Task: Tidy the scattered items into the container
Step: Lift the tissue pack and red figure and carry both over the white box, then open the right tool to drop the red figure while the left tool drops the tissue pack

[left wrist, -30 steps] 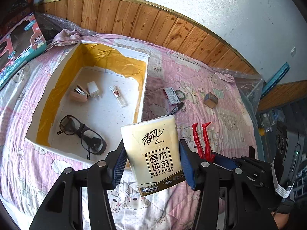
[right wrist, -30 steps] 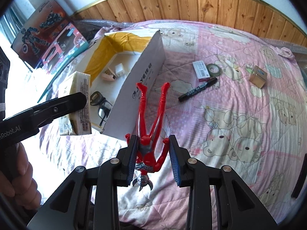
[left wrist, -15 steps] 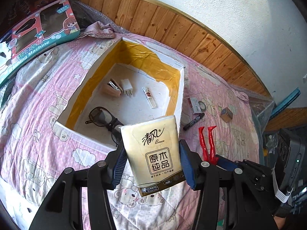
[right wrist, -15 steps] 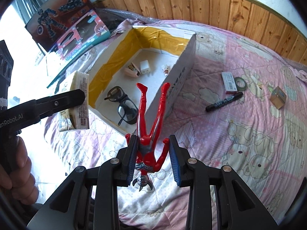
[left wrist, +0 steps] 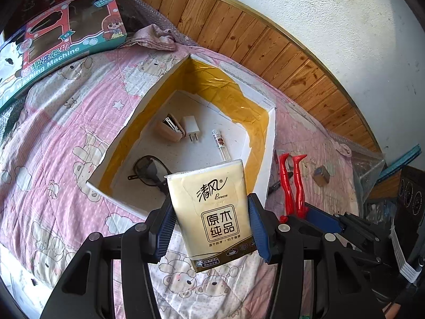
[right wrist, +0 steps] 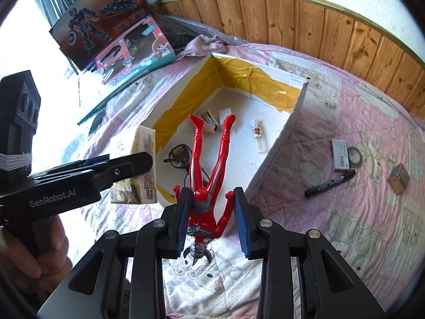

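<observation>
Left wrist view: left gripper [left wrist: 211, 226] clamps a cream tissue pack [left wrist: 212, 210], held above the near rim of the white, yellow-taped cardboard box [left wrist: 268, 159] on the pink quilted bed [left wrist: 53, 138]. Right gripper [right wrist: 211, 219] is clamped on a red plastic figure [right wrist: 209, 170], legs pointing over the box. Advice: carry both past the rim, lower, part the fingers over bare floor, clear of the dark glasses [left wrist: 148, 170].

From my left wrist view the tissue pack [left wrist: 212, 212] hides half the glasses [left wrist: 148, 170]. Marker [left wrist: 273, 186] mostly behind box wall [left wrist: 268, 159]. Lighter [right wrist: 258, 135] label too small for me to read.
</observation>
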Demonstrator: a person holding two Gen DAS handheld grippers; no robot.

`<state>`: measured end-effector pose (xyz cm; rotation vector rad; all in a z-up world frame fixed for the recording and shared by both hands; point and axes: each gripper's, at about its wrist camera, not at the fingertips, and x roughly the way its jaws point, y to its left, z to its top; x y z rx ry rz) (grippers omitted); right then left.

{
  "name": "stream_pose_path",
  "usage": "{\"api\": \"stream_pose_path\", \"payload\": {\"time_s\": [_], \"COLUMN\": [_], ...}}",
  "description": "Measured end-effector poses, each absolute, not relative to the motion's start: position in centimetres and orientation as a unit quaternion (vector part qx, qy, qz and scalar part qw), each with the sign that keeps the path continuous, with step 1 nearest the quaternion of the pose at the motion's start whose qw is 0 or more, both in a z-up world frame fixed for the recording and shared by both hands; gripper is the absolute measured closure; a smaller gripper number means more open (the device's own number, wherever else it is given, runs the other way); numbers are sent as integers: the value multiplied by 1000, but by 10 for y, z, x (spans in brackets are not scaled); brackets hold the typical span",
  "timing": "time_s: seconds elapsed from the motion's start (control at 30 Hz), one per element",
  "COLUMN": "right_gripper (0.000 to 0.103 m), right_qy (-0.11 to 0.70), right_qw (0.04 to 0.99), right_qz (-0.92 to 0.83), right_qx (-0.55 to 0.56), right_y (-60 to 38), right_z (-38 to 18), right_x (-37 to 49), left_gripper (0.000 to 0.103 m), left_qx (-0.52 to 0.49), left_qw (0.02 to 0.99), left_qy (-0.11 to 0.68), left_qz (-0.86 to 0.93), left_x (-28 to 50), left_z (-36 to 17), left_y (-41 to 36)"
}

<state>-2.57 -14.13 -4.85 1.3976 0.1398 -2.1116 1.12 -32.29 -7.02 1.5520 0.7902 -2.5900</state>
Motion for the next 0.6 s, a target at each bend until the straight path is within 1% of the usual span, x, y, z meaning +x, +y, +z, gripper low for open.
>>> {"api": "stream_pose_path", "payload": {"time_s": [0.6], "right_gripper": [70], "right_qy": [60], "right_qw": [309], "right_qz": [-794], "right_qx": [520], "right_y": [-156], "right_z": [-34], "right_x": [-96], "left_gripper": [50], "left_qx": [528], "left_qw": [6], "left_qy": [260], "left_qz": [-808], "left_x": [-37], "left_z": [-96], "left_y": [-308]}}
